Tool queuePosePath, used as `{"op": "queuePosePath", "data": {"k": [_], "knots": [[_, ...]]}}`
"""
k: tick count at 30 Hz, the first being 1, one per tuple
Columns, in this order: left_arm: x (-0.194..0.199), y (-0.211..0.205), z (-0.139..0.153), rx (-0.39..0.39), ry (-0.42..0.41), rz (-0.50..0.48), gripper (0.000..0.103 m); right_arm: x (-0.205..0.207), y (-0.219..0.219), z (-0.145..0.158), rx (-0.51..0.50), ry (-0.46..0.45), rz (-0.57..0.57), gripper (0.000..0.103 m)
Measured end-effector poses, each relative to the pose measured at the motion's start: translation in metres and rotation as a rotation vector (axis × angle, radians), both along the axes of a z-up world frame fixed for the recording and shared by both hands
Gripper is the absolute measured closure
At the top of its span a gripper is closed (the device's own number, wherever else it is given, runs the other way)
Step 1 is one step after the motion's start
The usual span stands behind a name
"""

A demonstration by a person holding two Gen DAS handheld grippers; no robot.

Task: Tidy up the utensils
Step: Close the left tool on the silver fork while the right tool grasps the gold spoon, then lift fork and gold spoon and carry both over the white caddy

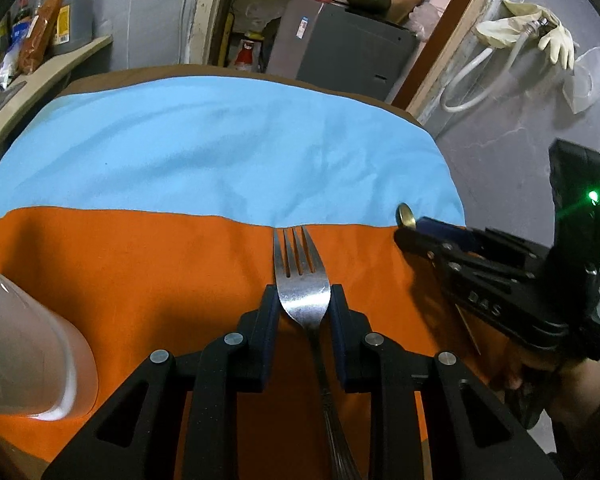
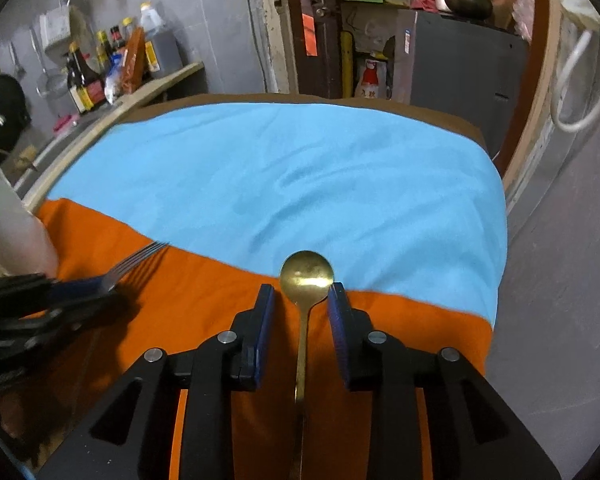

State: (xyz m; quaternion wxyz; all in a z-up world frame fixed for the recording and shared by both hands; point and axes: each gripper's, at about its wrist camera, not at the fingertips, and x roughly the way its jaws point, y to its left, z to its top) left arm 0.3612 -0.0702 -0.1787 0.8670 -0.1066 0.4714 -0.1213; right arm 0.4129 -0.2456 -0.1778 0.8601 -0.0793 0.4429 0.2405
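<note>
A silver fork (image 1: 302, 296) lies lengthwise between the fingers of my left gripper (image 1: 303, 292), and both pads press on the sides of its head. Its tines point toward the blue cloth (image 1: 220, 140). In the right wrist view, a gold spoon (image 2: 306, 276) runs down the middle of my right gripper (image 2: 302, 290). Its thin handle shows a gap to each pad, so the jaws stand open around it. The bowl sits at the fingertips, over the seam with the orange cloth (image 2: 204, 292). From the left wrist view, the right gripper (image 1: 412, 230) is at the right with the spoon bowl (image 1: 404, 215) at its tip.
A frosted plastic cup (image 1: 28, 344) stands on the orange cloth at the left, also seen as the cup (image 2: 16, 232) beside the left gripper (image 2: 96, 290). Bottles and packets line a shelf (image 2: 112, 64) at the back left. The table edge (image 2: 496, 240) drops off to the right.
</note>
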Motion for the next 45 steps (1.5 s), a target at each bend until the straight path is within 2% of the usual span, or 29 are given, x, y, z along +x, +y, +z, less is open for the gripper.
{"op": "queuePosePath", "data": {"k": [5,9,11,12,13,15,17,18,23,24,25,27,30,32,35,38,39,42,45], "knots": [[0.008,0.002,0.003,-0.015,0.026,-0.004,0.083,0.011,0.004,0.0,0.006,0.017,-0.017,0.077],[0.007,0.0,0.002,0.002,0.024,-0.015,0.083,0.015,0.007,0.002,-0.008,0.036,-0.007,0.078],[0.004,0.0,0.004,-0.002,0.012,-0.011,0.084,0.015,0.001,0.003,0.031,0.036,-0.014,0.079],[0.001,-0.001,0.004,-0.009,0.0,-0.012,0.084,0.011,-0.005,0.003,0.081,0.033,-0.019,0.082],[-0.003,0.0,0.006,-0.015,-0.017,-0.014,0.084,0.007,-0.011,0.004,0.132,0.022,-0.019,0.099],[-0.015,-0.002,0.015,-0.008,-0.085,-0.023,0.084,-0.009,-0.02,0.016,0.196,-0.054,-0.032,0.1],[-0.026,-0.002,0.021,0.0,-0.139,-0.03,0.084,-0.022,-0.025,0.026,0.222,-0.11,-0.025,0.1],[-0.03,-0.003,0.022,0.006,-0.149,-0.029,0.084,-0.023,-0.024,0.027,0.217,-0.108,-0.016,0.1],[-0.033,-0.001,0.014,-0.009,-0.11,-0.011,0.084,-0.02,-0.024,0.028,0.205,-0.079,-0.011,0.098],[-0.033,0.0,0.012,-0.009,-0.1,-0.007,0.084,-0.017,-0.022,0.026,0.189,-0.067,-0.007,0.092],[-0.031,0.002,0.011,-0.012,-0.09,0.001,0.084,-0.014,-0.02,0.024,0.164,-0.051,0.005,0.072],[-0.032,0.006,0.01,-0.025,-0.078,0.017,0.084,-0.008,-0.018,0.017,0.147,-0.031,0.035,0.056],[-0.033,0.009,0.008,-0.036,-0.067,0.035,0.084,-0.005,-0.01,0.008,0.105,-0.027,0.07,0.057],[-0.034,0.011,0.008,-0.041,-0.062,0.038,0.084,0.002,-0.006,-0.001,0.067,0.007,0.08,0.063],[-0.033,0.012,0.008,-0.039,-0.058,0.032,0.084,0.008,0.005,-0.003,-0.009,-0.01,0.108,0.066],[-0.031,0.011,0.009,-0.044,-0.055,0.033,0.084,0.013,0.007,-0.004,-0.024,0.009,0.106,0.072],[-0.031,0.011,0.01,-0.046,-0.058,0.031,0.084,0.014,0.006,-0.004,-0.021,0.013,0.105,0.076],[-0.037,0.012,0.017,-0.053,-0.099,0.019,0.084,0.014,-0.005,-0.002,0.05,0.035,0.096,0.077],[-0.05,0.011,0.032,-0.048,-0.191,0.005,0.084,-0.003,-0.012,0.009,0.13,-0.013,0.076,0.077]]}}
